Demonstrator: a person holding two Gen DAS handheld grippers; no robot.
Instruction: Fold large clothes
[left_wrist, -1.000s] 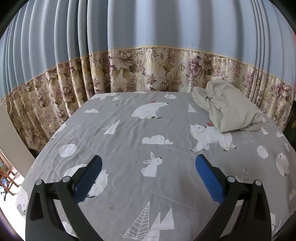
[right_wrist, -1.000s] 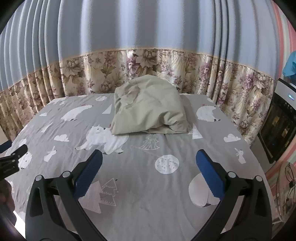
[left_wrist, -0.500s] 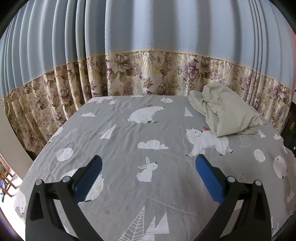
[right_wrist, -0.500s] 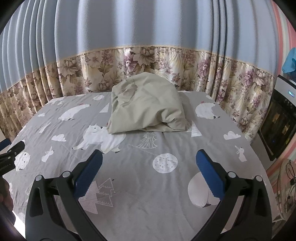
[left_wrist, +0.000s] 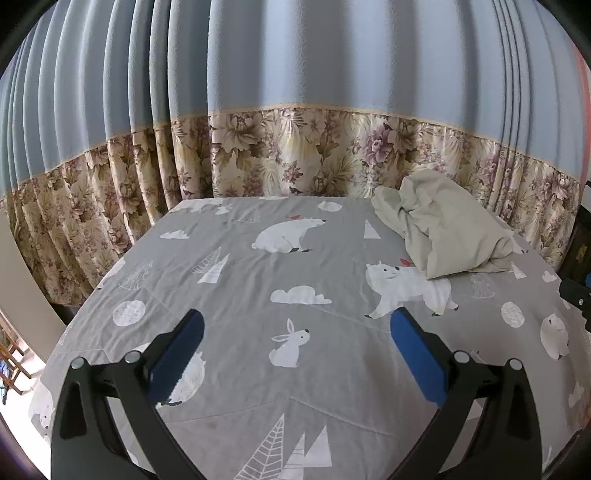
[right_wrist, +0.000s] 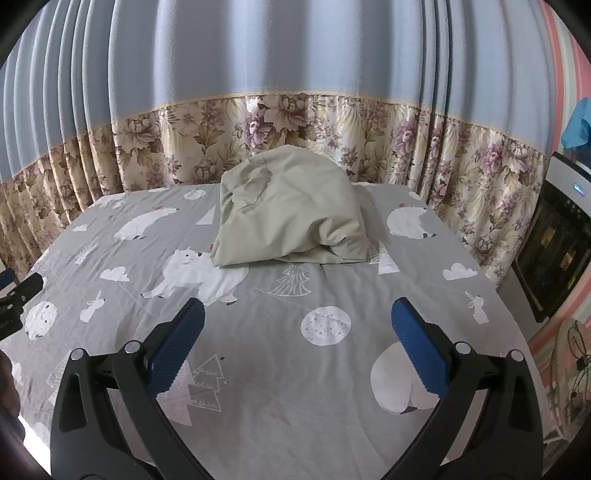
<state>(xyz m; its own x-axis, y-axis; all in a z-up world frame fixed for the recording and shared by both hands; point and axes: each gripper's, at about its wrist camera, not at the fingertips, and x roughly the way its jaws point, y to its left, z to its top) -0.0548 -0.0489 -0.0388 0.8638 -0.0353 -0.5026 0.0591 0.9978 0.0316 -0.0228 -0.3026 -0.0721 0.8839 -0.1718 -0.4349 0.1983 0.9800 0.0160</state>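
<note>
Tongs (right_wrist: 297, 325) nearer crumpled garment (right_wrist: 290, 208) now

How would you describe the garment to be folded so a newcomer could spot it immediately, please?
Look at the bed's grey animal-print sheet, toward its far edge by the floral curtain. There sits a crumpled beige garment, the only plain, unprinted, heaped-up fabric on the bed.

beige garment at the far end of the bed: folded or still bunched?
Bunched, not folded. The pale beige cloth garment sits as a creased heap with uneven lumps on the grey animal-print bedsheet; no claw touches it.
</note>
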